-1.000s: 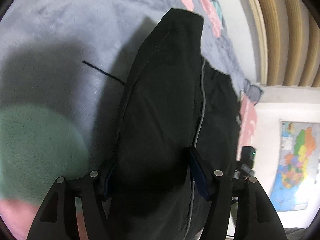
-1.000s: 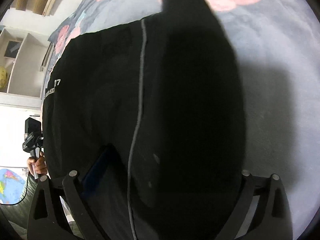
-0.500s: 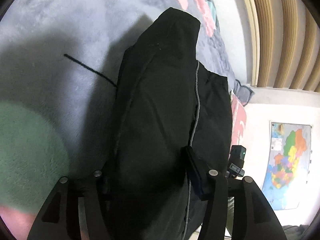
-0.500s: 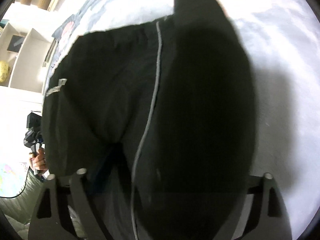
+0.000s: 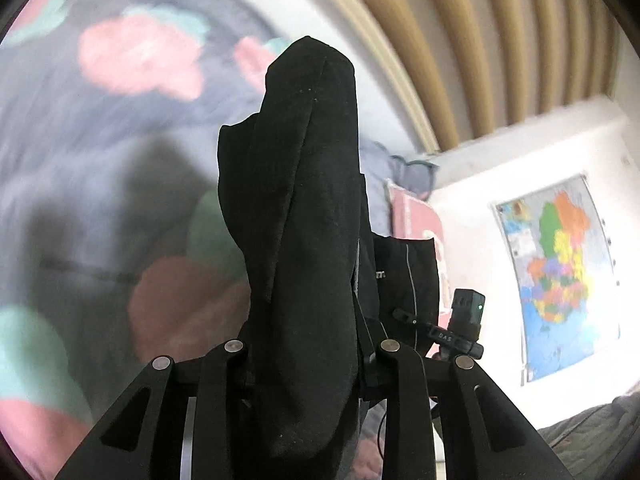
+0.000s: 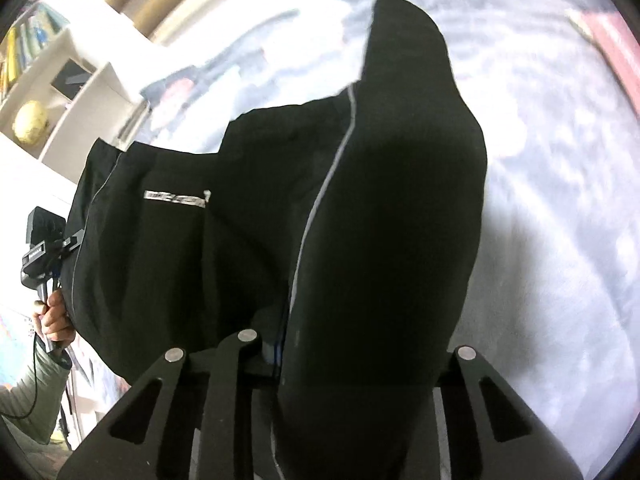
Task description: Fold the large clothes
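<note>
A pair of black trousers [image 5: 308, 208] with a thin grey side stripe hangs between my two grippers, lifted off the bed. My left gripper [image 5: 308, 356] is shut on one end of the trousers, which drape up and over its fingers. My right gripper [image 6: 352, 344] is shut on the other end of the trousers [image 6: 384, 200]; the cloth covers its fingertips. The right wrist view shows the grey stripe [image 6: 320, 200] and a small reflective logo [image 6: 176, 199]. The other gripper and the hand that holds it show at the left edge of the right wrist view [image 6: 44, 248].
A grey blanket [image 5: 80, 152] with pink, green and brown patches covers the bed below. A wooden slatted wall [image 5: 500, 40] and a wall map [image 5: 560, 272] stand to the right. White shelves [image 6: 52, 92] with a yellow ball are in the right wrist view.
Both grippers have lifted the trousers up off the blanket and tilted towards the far wall. The cloth now hangs free, bunched narrower between them.
</note>
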Demonstrator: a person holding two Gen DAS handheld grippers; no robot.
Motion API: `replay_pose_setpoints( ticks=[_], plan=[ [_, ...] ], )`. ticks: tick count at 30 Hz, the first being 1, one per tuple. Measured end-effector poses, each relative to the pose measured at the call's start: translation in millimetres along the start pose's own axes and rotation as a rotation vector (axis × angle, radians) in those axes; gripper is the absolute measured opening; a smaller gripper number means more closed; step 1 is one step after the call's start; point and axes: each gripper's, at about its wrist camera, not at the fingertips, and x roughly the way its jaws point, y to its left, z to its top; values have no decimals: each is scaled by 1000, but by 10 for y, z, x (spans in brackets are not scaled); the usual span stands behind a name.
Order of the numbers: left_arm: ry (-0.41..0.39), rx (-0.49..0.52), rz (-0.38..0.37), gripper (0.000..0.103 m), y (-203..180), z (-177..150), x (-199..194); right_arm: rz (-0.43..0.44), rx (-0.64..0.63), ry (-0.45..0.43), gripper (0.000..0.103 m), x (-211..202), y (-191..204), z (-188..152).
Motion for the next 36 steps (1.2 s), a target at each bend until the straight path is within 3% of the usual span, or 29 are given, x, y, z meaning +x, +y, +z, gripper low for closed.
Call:
replay_pose_setpoints(
  ticks=[5,8,11,14,17,18,20,22,24,28,30,33,36],
  plan=[
    [-48,74,-51,30,-315,280,-59,-20,-7,-98,30,-426,122,208],
    [-50,54,-56,30,-209,284,-20,-32,10,-124,30,-509,79,257],
    [-37,7,-33,30,-22,346,258,-58,33,-102,30,-424,-23,226],
    [0,-51,33,32,357,354,546,-109,63,-46,30,-98,-205,254],
    [31,-89,200,35,746,344,799,-161,117,20,31,269,-461,254],
    [34,-149,203,37,945,353,810,-184,135,23,32,334,-534,257],
    [44,-295,135,38,1339,346,783,-177,209,26,38,396,-778,237],
    [48,-371,106,39,1562,335,707,-128,299,26,42,381,-1017,188],
    [28,-409,88,39,1671,323,551,-133,335,22,45,333,-1143,147],
    [-68,-357,181,38,1568,379,39,-160,356,-4,57,122,-1140,149],
    [-101,-288,252,38,1394,443,-169,-233,333,-20,59,-49,-1106,104],
    [-97,-138,341,38,993,500,-279,-358,257,-61,59,-335,-972,110],
    [-36,52,393,38,384,359,-102,-374,184,-101,60,-537,-625,135]
  ],
)
